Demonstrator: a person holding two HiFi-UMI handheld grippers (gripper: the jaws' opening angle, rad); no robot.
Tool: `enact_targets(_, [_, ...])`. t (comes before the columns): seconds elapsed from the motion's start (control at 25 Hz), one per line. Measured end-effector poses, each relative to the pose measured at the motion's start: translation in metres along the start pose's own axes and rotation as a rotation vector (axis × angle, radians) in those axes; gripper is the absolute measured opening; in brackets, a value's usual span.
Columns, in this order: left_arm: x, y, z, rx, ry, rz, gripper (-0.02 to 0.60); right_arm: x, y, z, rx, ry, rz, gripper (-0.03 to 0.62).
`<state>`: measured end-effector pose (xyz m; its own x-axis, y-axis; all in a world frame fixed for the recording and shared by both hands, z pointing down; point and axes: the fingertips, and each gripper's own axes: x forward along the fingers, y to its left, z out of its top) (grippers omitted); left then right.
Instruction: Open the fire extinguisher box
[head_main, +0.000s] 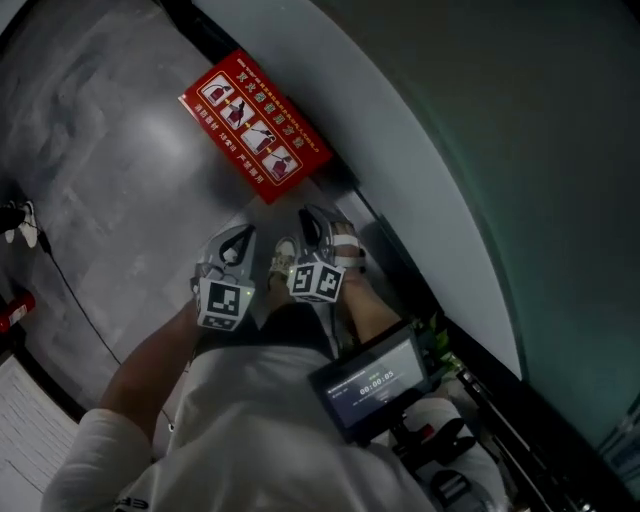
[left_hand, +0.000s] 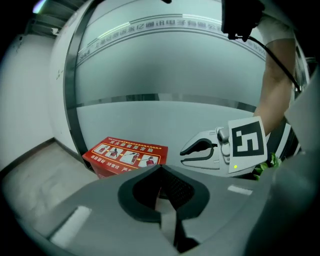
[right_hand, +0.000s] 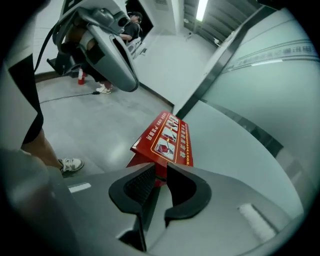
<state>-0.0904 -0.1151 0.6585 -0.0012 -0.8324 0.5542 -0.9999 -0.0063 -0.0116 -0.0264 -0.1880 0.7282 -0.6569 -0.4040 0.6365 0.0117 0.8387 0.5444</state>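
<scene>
1. My left gripper has its jaws pressed together, with nothing between them.
2. My right gripper has its jaws a slit apart, holding nothing.
3. The red fire extinguisher box sits ahead on the grey floor against the curved wall, apart from both grippers.

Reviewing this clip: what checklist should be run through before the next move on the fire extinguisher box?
1. Target found: red rectangular fire extinguisher box on the grey floor by the curved frosted wall: ok.
2. The lid looks shut and flat: ok.
3. Empty left gripper, tongs together: ok.
4. Empty right gripper, tongs slightly apart: ok.
5. Either gripper touching the box: not ok, both are short of it.
6. Latch or opening edge located: cannot tell.
</scene>
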Motion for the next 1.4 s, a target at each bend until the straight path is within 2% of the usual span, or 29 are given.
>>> enact_targets(0.2, [0.015,0.0,-0.033,-0.062,0.037,0.022,0.002,0.036,0.015,-0.012,-0.24,0.001,0.032,0.176])
enact_targets(0.4, [0.024,0.003,-0.068,-0.11,0.084,0.049,0.002,0.07,0.026,-0.016,-0.463,-0.029,0.008,0.242])
enact_targets(0.52, [0.027,0.005,-0.074,-0.126,0.081,0.065,0.002,0.084,0.027,-0.015,-0.571,-0.039,-0.036,0.261])
enact_targets(0.6, [0.027,0.008,-0.073,-0.133,0.074,0.07,0.002,0.091,0.022,-0.011,-0.602,-0.043,-0.074,0.249])
enact_targets(0.68, [0.028,0.011,-0.073,-0.13,0.068,0.078,0.002,0.095,0.017,-0.007,-0.612,-0.052,-0.103,0.179])
enact_targets(0.8, [0.03,0.014,-0.072,-0.125,0.064,0.086,0.002,0.096,0.017,-0.007,-0.609,-0.062,-0.102,0.173])
enact_targets(1.08, [0.029,0.019,-0.073,-0.112,0.066,0.089,0.002,0.092,0.016,-0.005,-0.521,-0.064,-0.057,0.166])
enact_targets(1.4, [0.023,0.02,-0.08,-0.088,0.06,0.074,0.002,0.079,0.009,0.006,-0.35,-0.095,-0.047,0.14])
